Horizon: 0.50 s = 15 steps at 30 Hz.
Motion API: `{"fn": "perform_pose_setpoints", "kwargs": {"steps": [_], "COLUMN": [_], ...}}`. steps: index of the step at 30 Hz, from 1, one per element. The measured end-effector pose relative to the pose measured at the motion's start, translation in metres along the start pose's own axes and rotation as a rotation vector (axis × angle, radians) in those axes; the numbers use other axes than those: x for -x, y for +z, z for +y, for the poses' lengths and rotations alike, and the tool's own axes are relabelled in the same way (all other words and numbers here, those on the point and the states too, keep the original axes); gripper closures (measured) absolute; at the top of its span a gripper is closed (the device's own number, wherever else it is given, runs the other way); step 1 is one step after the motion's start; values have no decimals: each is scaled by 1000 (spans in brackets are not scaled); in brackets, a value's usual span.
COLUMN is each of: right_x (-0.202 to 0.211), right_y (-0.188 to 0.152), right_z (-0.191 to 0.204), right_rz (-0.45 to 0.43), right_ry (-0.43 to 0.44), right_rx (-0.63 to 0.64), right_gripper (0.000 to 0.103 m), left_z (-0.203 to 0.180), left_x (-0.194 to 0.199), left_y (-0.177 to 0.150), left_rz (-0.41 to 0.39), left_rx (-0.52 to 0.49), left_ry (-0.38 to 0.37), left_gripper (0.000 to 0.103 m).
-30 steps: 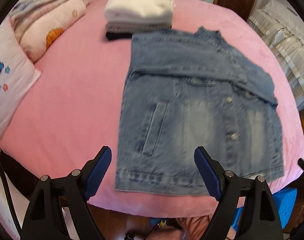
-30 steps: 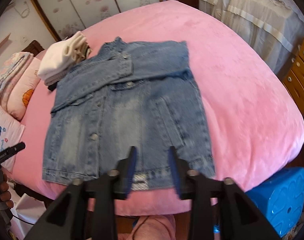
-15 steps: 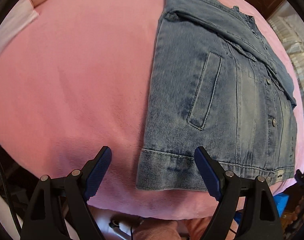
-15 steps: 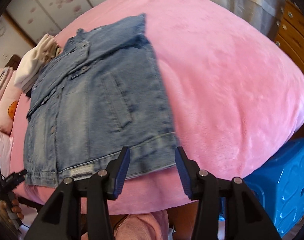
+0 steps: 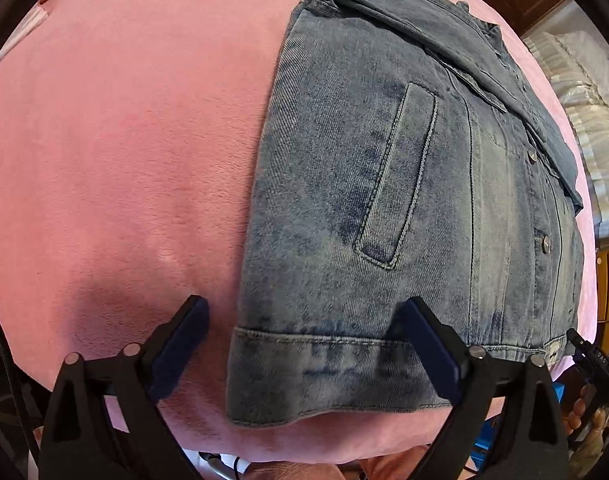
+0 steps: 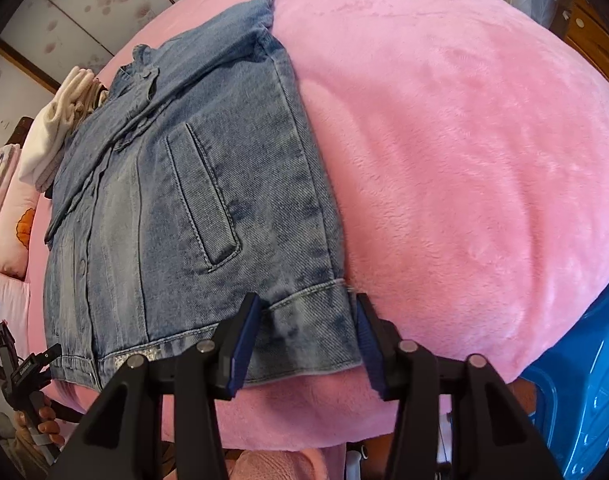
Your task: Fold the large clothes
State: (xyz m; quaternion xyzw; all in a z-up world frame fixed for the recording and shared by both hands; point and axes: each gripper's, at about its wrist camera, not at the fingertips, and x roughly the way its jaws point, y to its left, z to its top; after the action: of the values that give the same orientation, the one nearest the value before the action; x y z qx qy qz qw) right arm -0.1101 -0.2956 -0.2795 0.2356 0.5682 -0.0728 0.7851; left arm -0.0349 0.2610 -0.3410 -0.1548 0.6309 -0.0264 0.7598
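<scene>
Currently: both tools at the jacket hem.
Left tool (image 5: 304, 344) and right tool (image 6: 308, 334), both spread wide, straddle opposite hem corners of the jacket (image 5: 404, 184) on the bed (image 6: 464, 140).

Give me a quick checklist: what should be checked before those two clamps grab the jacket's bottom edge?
1. Left hand-held gripper open, straddling the hem corner of the denim jacket: ok.
2. Right hand-held gripper open around the other hem corner: ok.
3. Sleeves folded in across the chest: ok.
4. Jacket lying flat on the pink bed: ok.
5. Room beyond the collar for folding upward: not ok, the folded clothes stack sits right by it.
6. Fingers low enough to catch all hem layers: cannot tell.
</scene>
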Motion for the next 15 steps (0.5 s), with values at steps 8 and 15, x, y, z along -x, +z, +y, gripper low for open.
{"fn": "perform_pose_setpoints", "kwargs": {"steps": [8,15], "right_x": [-2,-12], "right_y": [0,4], "right_z": [3,17], "right_rz": [30,65], "right_ry": [-37,-113], "right_rx": [22,47], "right_gripper": [65,74], "left_z": [-12,-60], "left_x": [0,-3], "left_y": [-1,8], "left_rz": [-4,59], "left_rx": [-73,-163], "left_ry": [4,175], "left_gripper": [32,90]}}
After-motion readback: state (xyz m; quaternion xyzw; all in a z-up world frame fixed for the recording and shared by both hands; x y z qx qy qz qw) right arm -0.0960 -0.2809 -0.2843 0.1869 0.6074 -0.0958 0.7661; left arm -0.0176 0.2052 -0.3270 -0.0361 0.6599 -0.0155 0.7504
